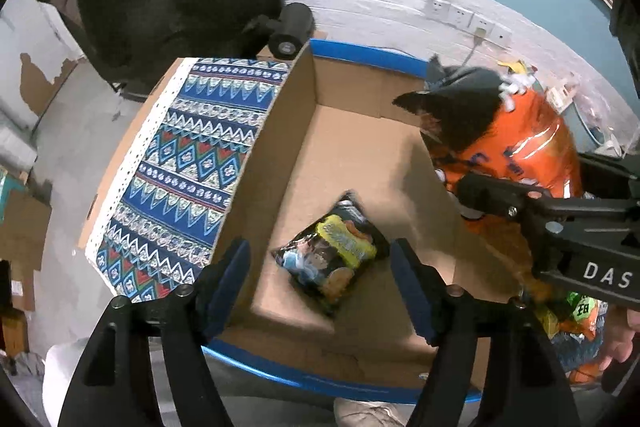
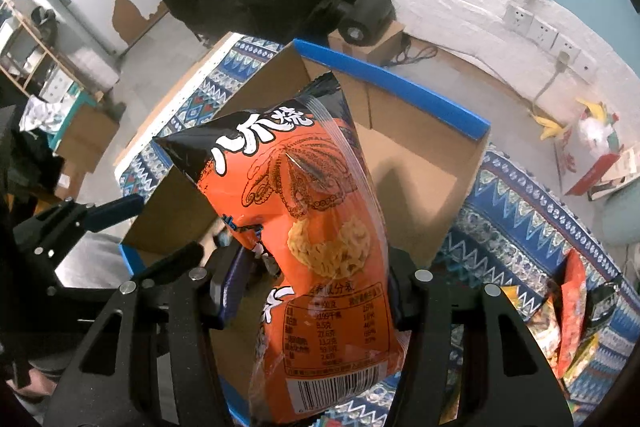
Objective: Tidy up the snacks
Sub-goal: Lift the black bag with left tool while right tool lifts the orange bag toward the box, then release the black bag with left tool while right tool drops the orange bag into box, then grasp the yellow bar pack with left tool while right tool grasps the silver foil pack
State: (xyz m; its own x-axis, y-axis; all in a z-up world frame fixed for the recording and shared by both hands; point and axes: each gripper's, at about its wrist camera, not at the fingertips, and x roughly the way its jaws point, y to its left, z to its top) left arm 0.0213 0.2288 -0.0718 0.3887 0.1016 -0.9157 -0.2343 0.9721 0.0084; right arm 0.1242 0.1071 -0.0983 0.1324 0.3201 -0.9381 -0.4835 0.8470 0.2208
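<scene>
A cardboard box with blue-taped rims stands on a patterned cloth. A dark snack packet with yellow print lies on the box floor. My left gripper is open and empty, hovering above that packet. My right gripper is shut on an orange and black snack bag, holding it upright over the box's near rim. In the left wrist view the bag and the right gripper show above the box's right side.
The blue patterned cloth covers the table. More snack packets lie to the right of the box. A black camera on a small carton stands behind the box. Wall sockets sit on the white brick wall.
</scene>
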